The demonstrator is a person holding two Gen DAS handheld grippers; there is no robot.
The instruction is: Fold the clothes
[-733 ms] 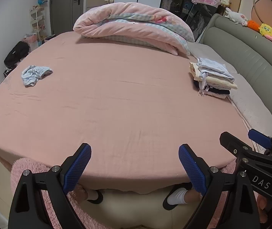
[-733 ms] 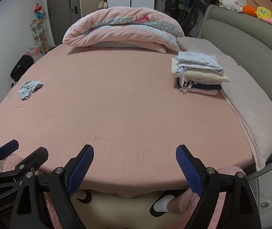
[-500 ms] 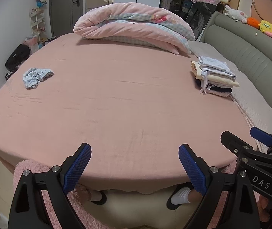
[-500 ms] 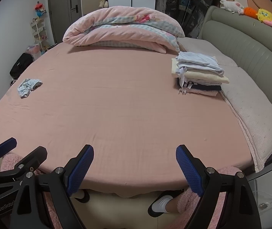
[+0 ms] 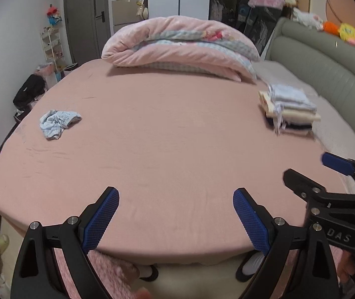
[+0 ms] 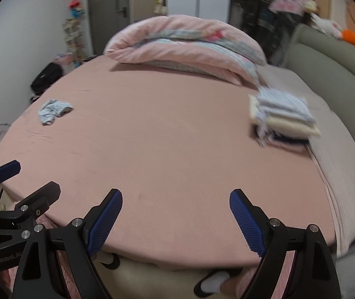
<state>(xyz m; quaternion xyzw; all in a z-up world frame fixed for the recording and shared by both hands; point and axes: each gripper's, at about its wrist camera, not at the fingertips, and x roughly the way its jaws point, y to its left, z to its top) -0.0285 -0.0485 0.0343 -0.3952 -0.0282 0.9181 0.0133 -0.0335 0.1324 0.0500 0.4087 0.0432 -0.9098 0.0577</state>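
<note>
Both views had swung left (blurring the folded stack (image 5: 289,108)); left gripper (image 5: 176,214) and right gripper (image 6: 176,215) stayed wide, empty, facing the crumpled garment (image 5: 58,122).

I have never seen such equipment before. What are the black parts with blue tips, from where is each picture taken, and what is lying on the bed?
The black parts are two hand-held grippers; a person carries one in each hand. Each gripper has its own camera looking forward along its two blue-padded fingers. One picture comes from the left gripper, the other from the right gripper. Both are open and hold nothing.

In front of them is a bed with a pink sheet. On it lie a crumpled light blue garment at the left, a stack of folded clothes at the right, and a rolled pink duvet at the far side. The crumpled garment is probably next to be folded.
</note>
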